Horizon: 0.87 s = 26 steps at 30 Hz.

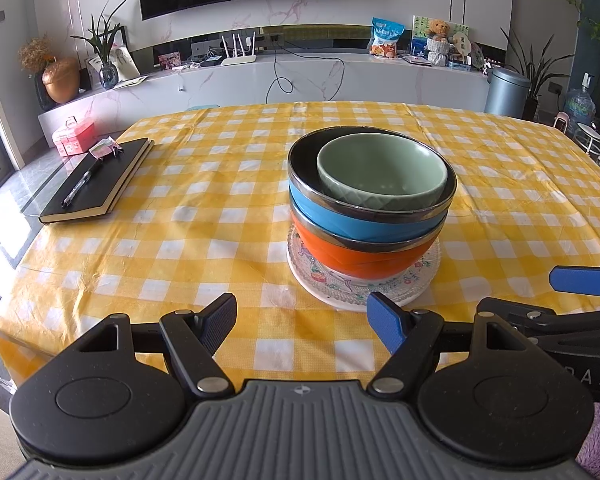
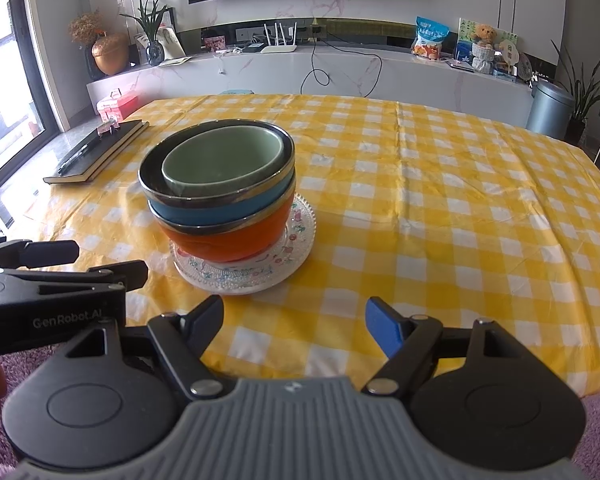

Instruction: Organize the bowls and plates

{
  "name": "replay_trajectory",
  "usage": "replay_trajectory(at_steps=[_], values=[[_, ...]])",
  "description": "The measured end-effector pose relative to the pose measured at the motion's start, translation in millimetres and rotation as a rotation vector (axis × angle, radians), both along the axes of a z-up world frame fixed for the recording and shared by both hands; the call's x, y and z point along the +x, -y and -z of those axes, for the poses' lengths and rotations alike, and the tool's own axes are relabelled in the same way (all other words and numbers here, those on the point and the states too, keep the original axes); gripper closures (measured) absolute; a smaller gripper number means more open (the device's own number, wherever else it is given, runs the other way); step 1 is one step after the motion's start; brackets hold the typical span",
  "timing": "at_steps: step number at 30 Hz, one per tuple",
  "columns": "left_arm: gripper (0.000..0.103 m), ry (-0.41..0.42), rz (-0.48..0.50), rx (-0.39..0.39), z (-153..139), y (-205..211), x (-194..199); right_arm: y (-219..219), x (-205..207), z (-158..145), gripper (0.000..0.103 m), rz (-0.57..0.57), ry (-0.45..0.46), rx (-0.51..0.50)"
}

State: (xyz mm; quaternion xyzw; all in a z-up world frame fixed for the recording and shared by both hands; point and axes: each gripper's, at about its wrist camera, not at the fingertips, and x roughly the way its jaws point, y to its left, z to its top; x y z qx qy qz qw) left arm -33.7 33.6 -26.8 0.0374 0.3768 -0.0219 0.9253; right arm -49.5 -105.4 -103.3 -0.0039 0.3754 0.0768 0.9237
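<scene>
- Pale green ceramic forms the smallest bowl (image 1: 382, 172), with a faceted relief pattern on its outer wall; it sits nested inside the blue bowl (image 1: 364, 222), off-centre toward one side of that bowl's rim
- The blue bowl has a dark interior and a metallic rim, and is itself nested in the orange bowl (image 1: 360, 258), which has the same metallic rim
- The stack of three bowls stands on a clear patterned glass plate (image 1: 424, 280) with a beaded edge and small coloured motifs; a white plate (image 1: 340, 300) lies directly under it, showing only as a thin rim
- The whole stack rests near the middle of the table (image 1: 220, 220), which is covered by a yellow-and-white checked cloth
- Hidden parts: the bases of the bowls and the interiors of the blue and orange bowls are largely covered by the bowls nested in them
- Left gripper (image 1: 302, 318): fingers spread apart, holding nothing, close to the near edge of the plates
- Right gripper (image 2: 294, 318): fingers likewise apart and holding nothing, to the right of the stack; its blue-padded fingertip enters the left wrist view at the right edge
- A black notebook (image 1: 96, 182) with a pen (image 1: 80, 184) on its cover lies at the far left of the table, well apart from the stack
</scene>
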Motion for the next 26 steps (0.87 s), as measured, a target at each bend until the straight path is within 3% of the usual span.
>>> replay_trajectory(at_steps=[26], values=[[0.016,0.016,0.011,0.007,-0.9,-0.3,-1.4,0.1,-0.4,0.9,0.026,-0.002,-0.003,-0.003]])
